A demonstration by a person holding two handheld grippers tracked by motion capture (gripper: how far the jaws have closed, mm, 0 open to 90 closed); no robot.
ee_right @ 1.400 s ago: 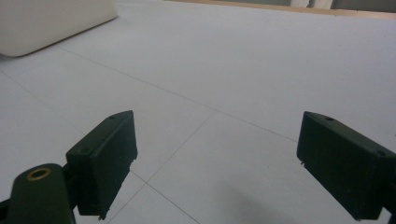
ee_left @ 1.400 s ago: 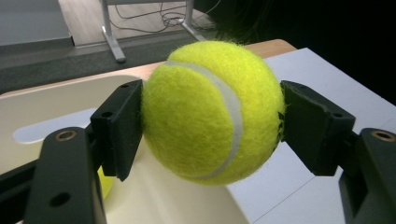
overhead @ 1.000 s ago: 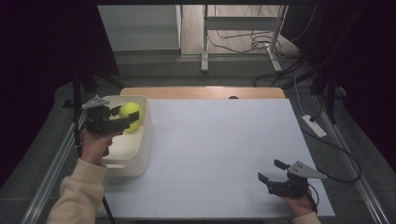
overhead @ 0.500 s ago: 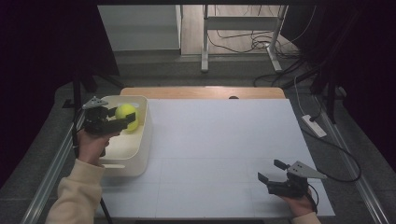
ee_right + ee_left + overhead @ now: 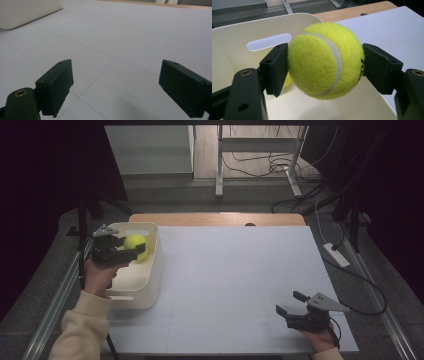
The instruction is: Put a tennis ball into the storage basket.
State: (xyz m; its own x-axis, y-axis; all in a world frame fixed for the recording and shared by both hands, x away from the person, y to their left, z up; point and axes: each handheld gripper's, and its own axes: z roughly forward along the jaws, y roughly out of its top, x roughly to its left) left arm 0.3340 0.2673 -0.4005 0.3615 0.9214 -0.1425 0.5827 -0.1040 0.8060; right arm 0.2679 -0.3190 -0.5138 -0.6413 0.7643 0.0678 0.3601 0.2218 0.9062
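A yellow tennis ball point(image 5: 136, 246) point(image 5: 324, 60) sits between the jaws of my left gripper point(image 5: 134, 248) point(image 5: 325, 65), held above the inside of a cream plastic bin point(image 5: 150, 287) point(image 5: 237, 50) at the table's left edge. Both pads touch the ball's sides; the jaws have just been opening slightly, with the ball still between them. A patch of yellow shows low in the bin behind the left jaw. My right gripper point(image 5: 290, 303) point(image 5: 115, 85) rests near the front right of the white table sheet point(image 5: 235, 270), jaws open with nothing between them.
The bin has a slot handle point(image 5: 269, 41) in its far wall. A wooden table edge point(image 5: 215, 218) runs along the back. A power strip point(image 5: 336, 255) and cables lie on the floor to the right; metal stand legs point(image 5: 218, 165) stand beyond the table.
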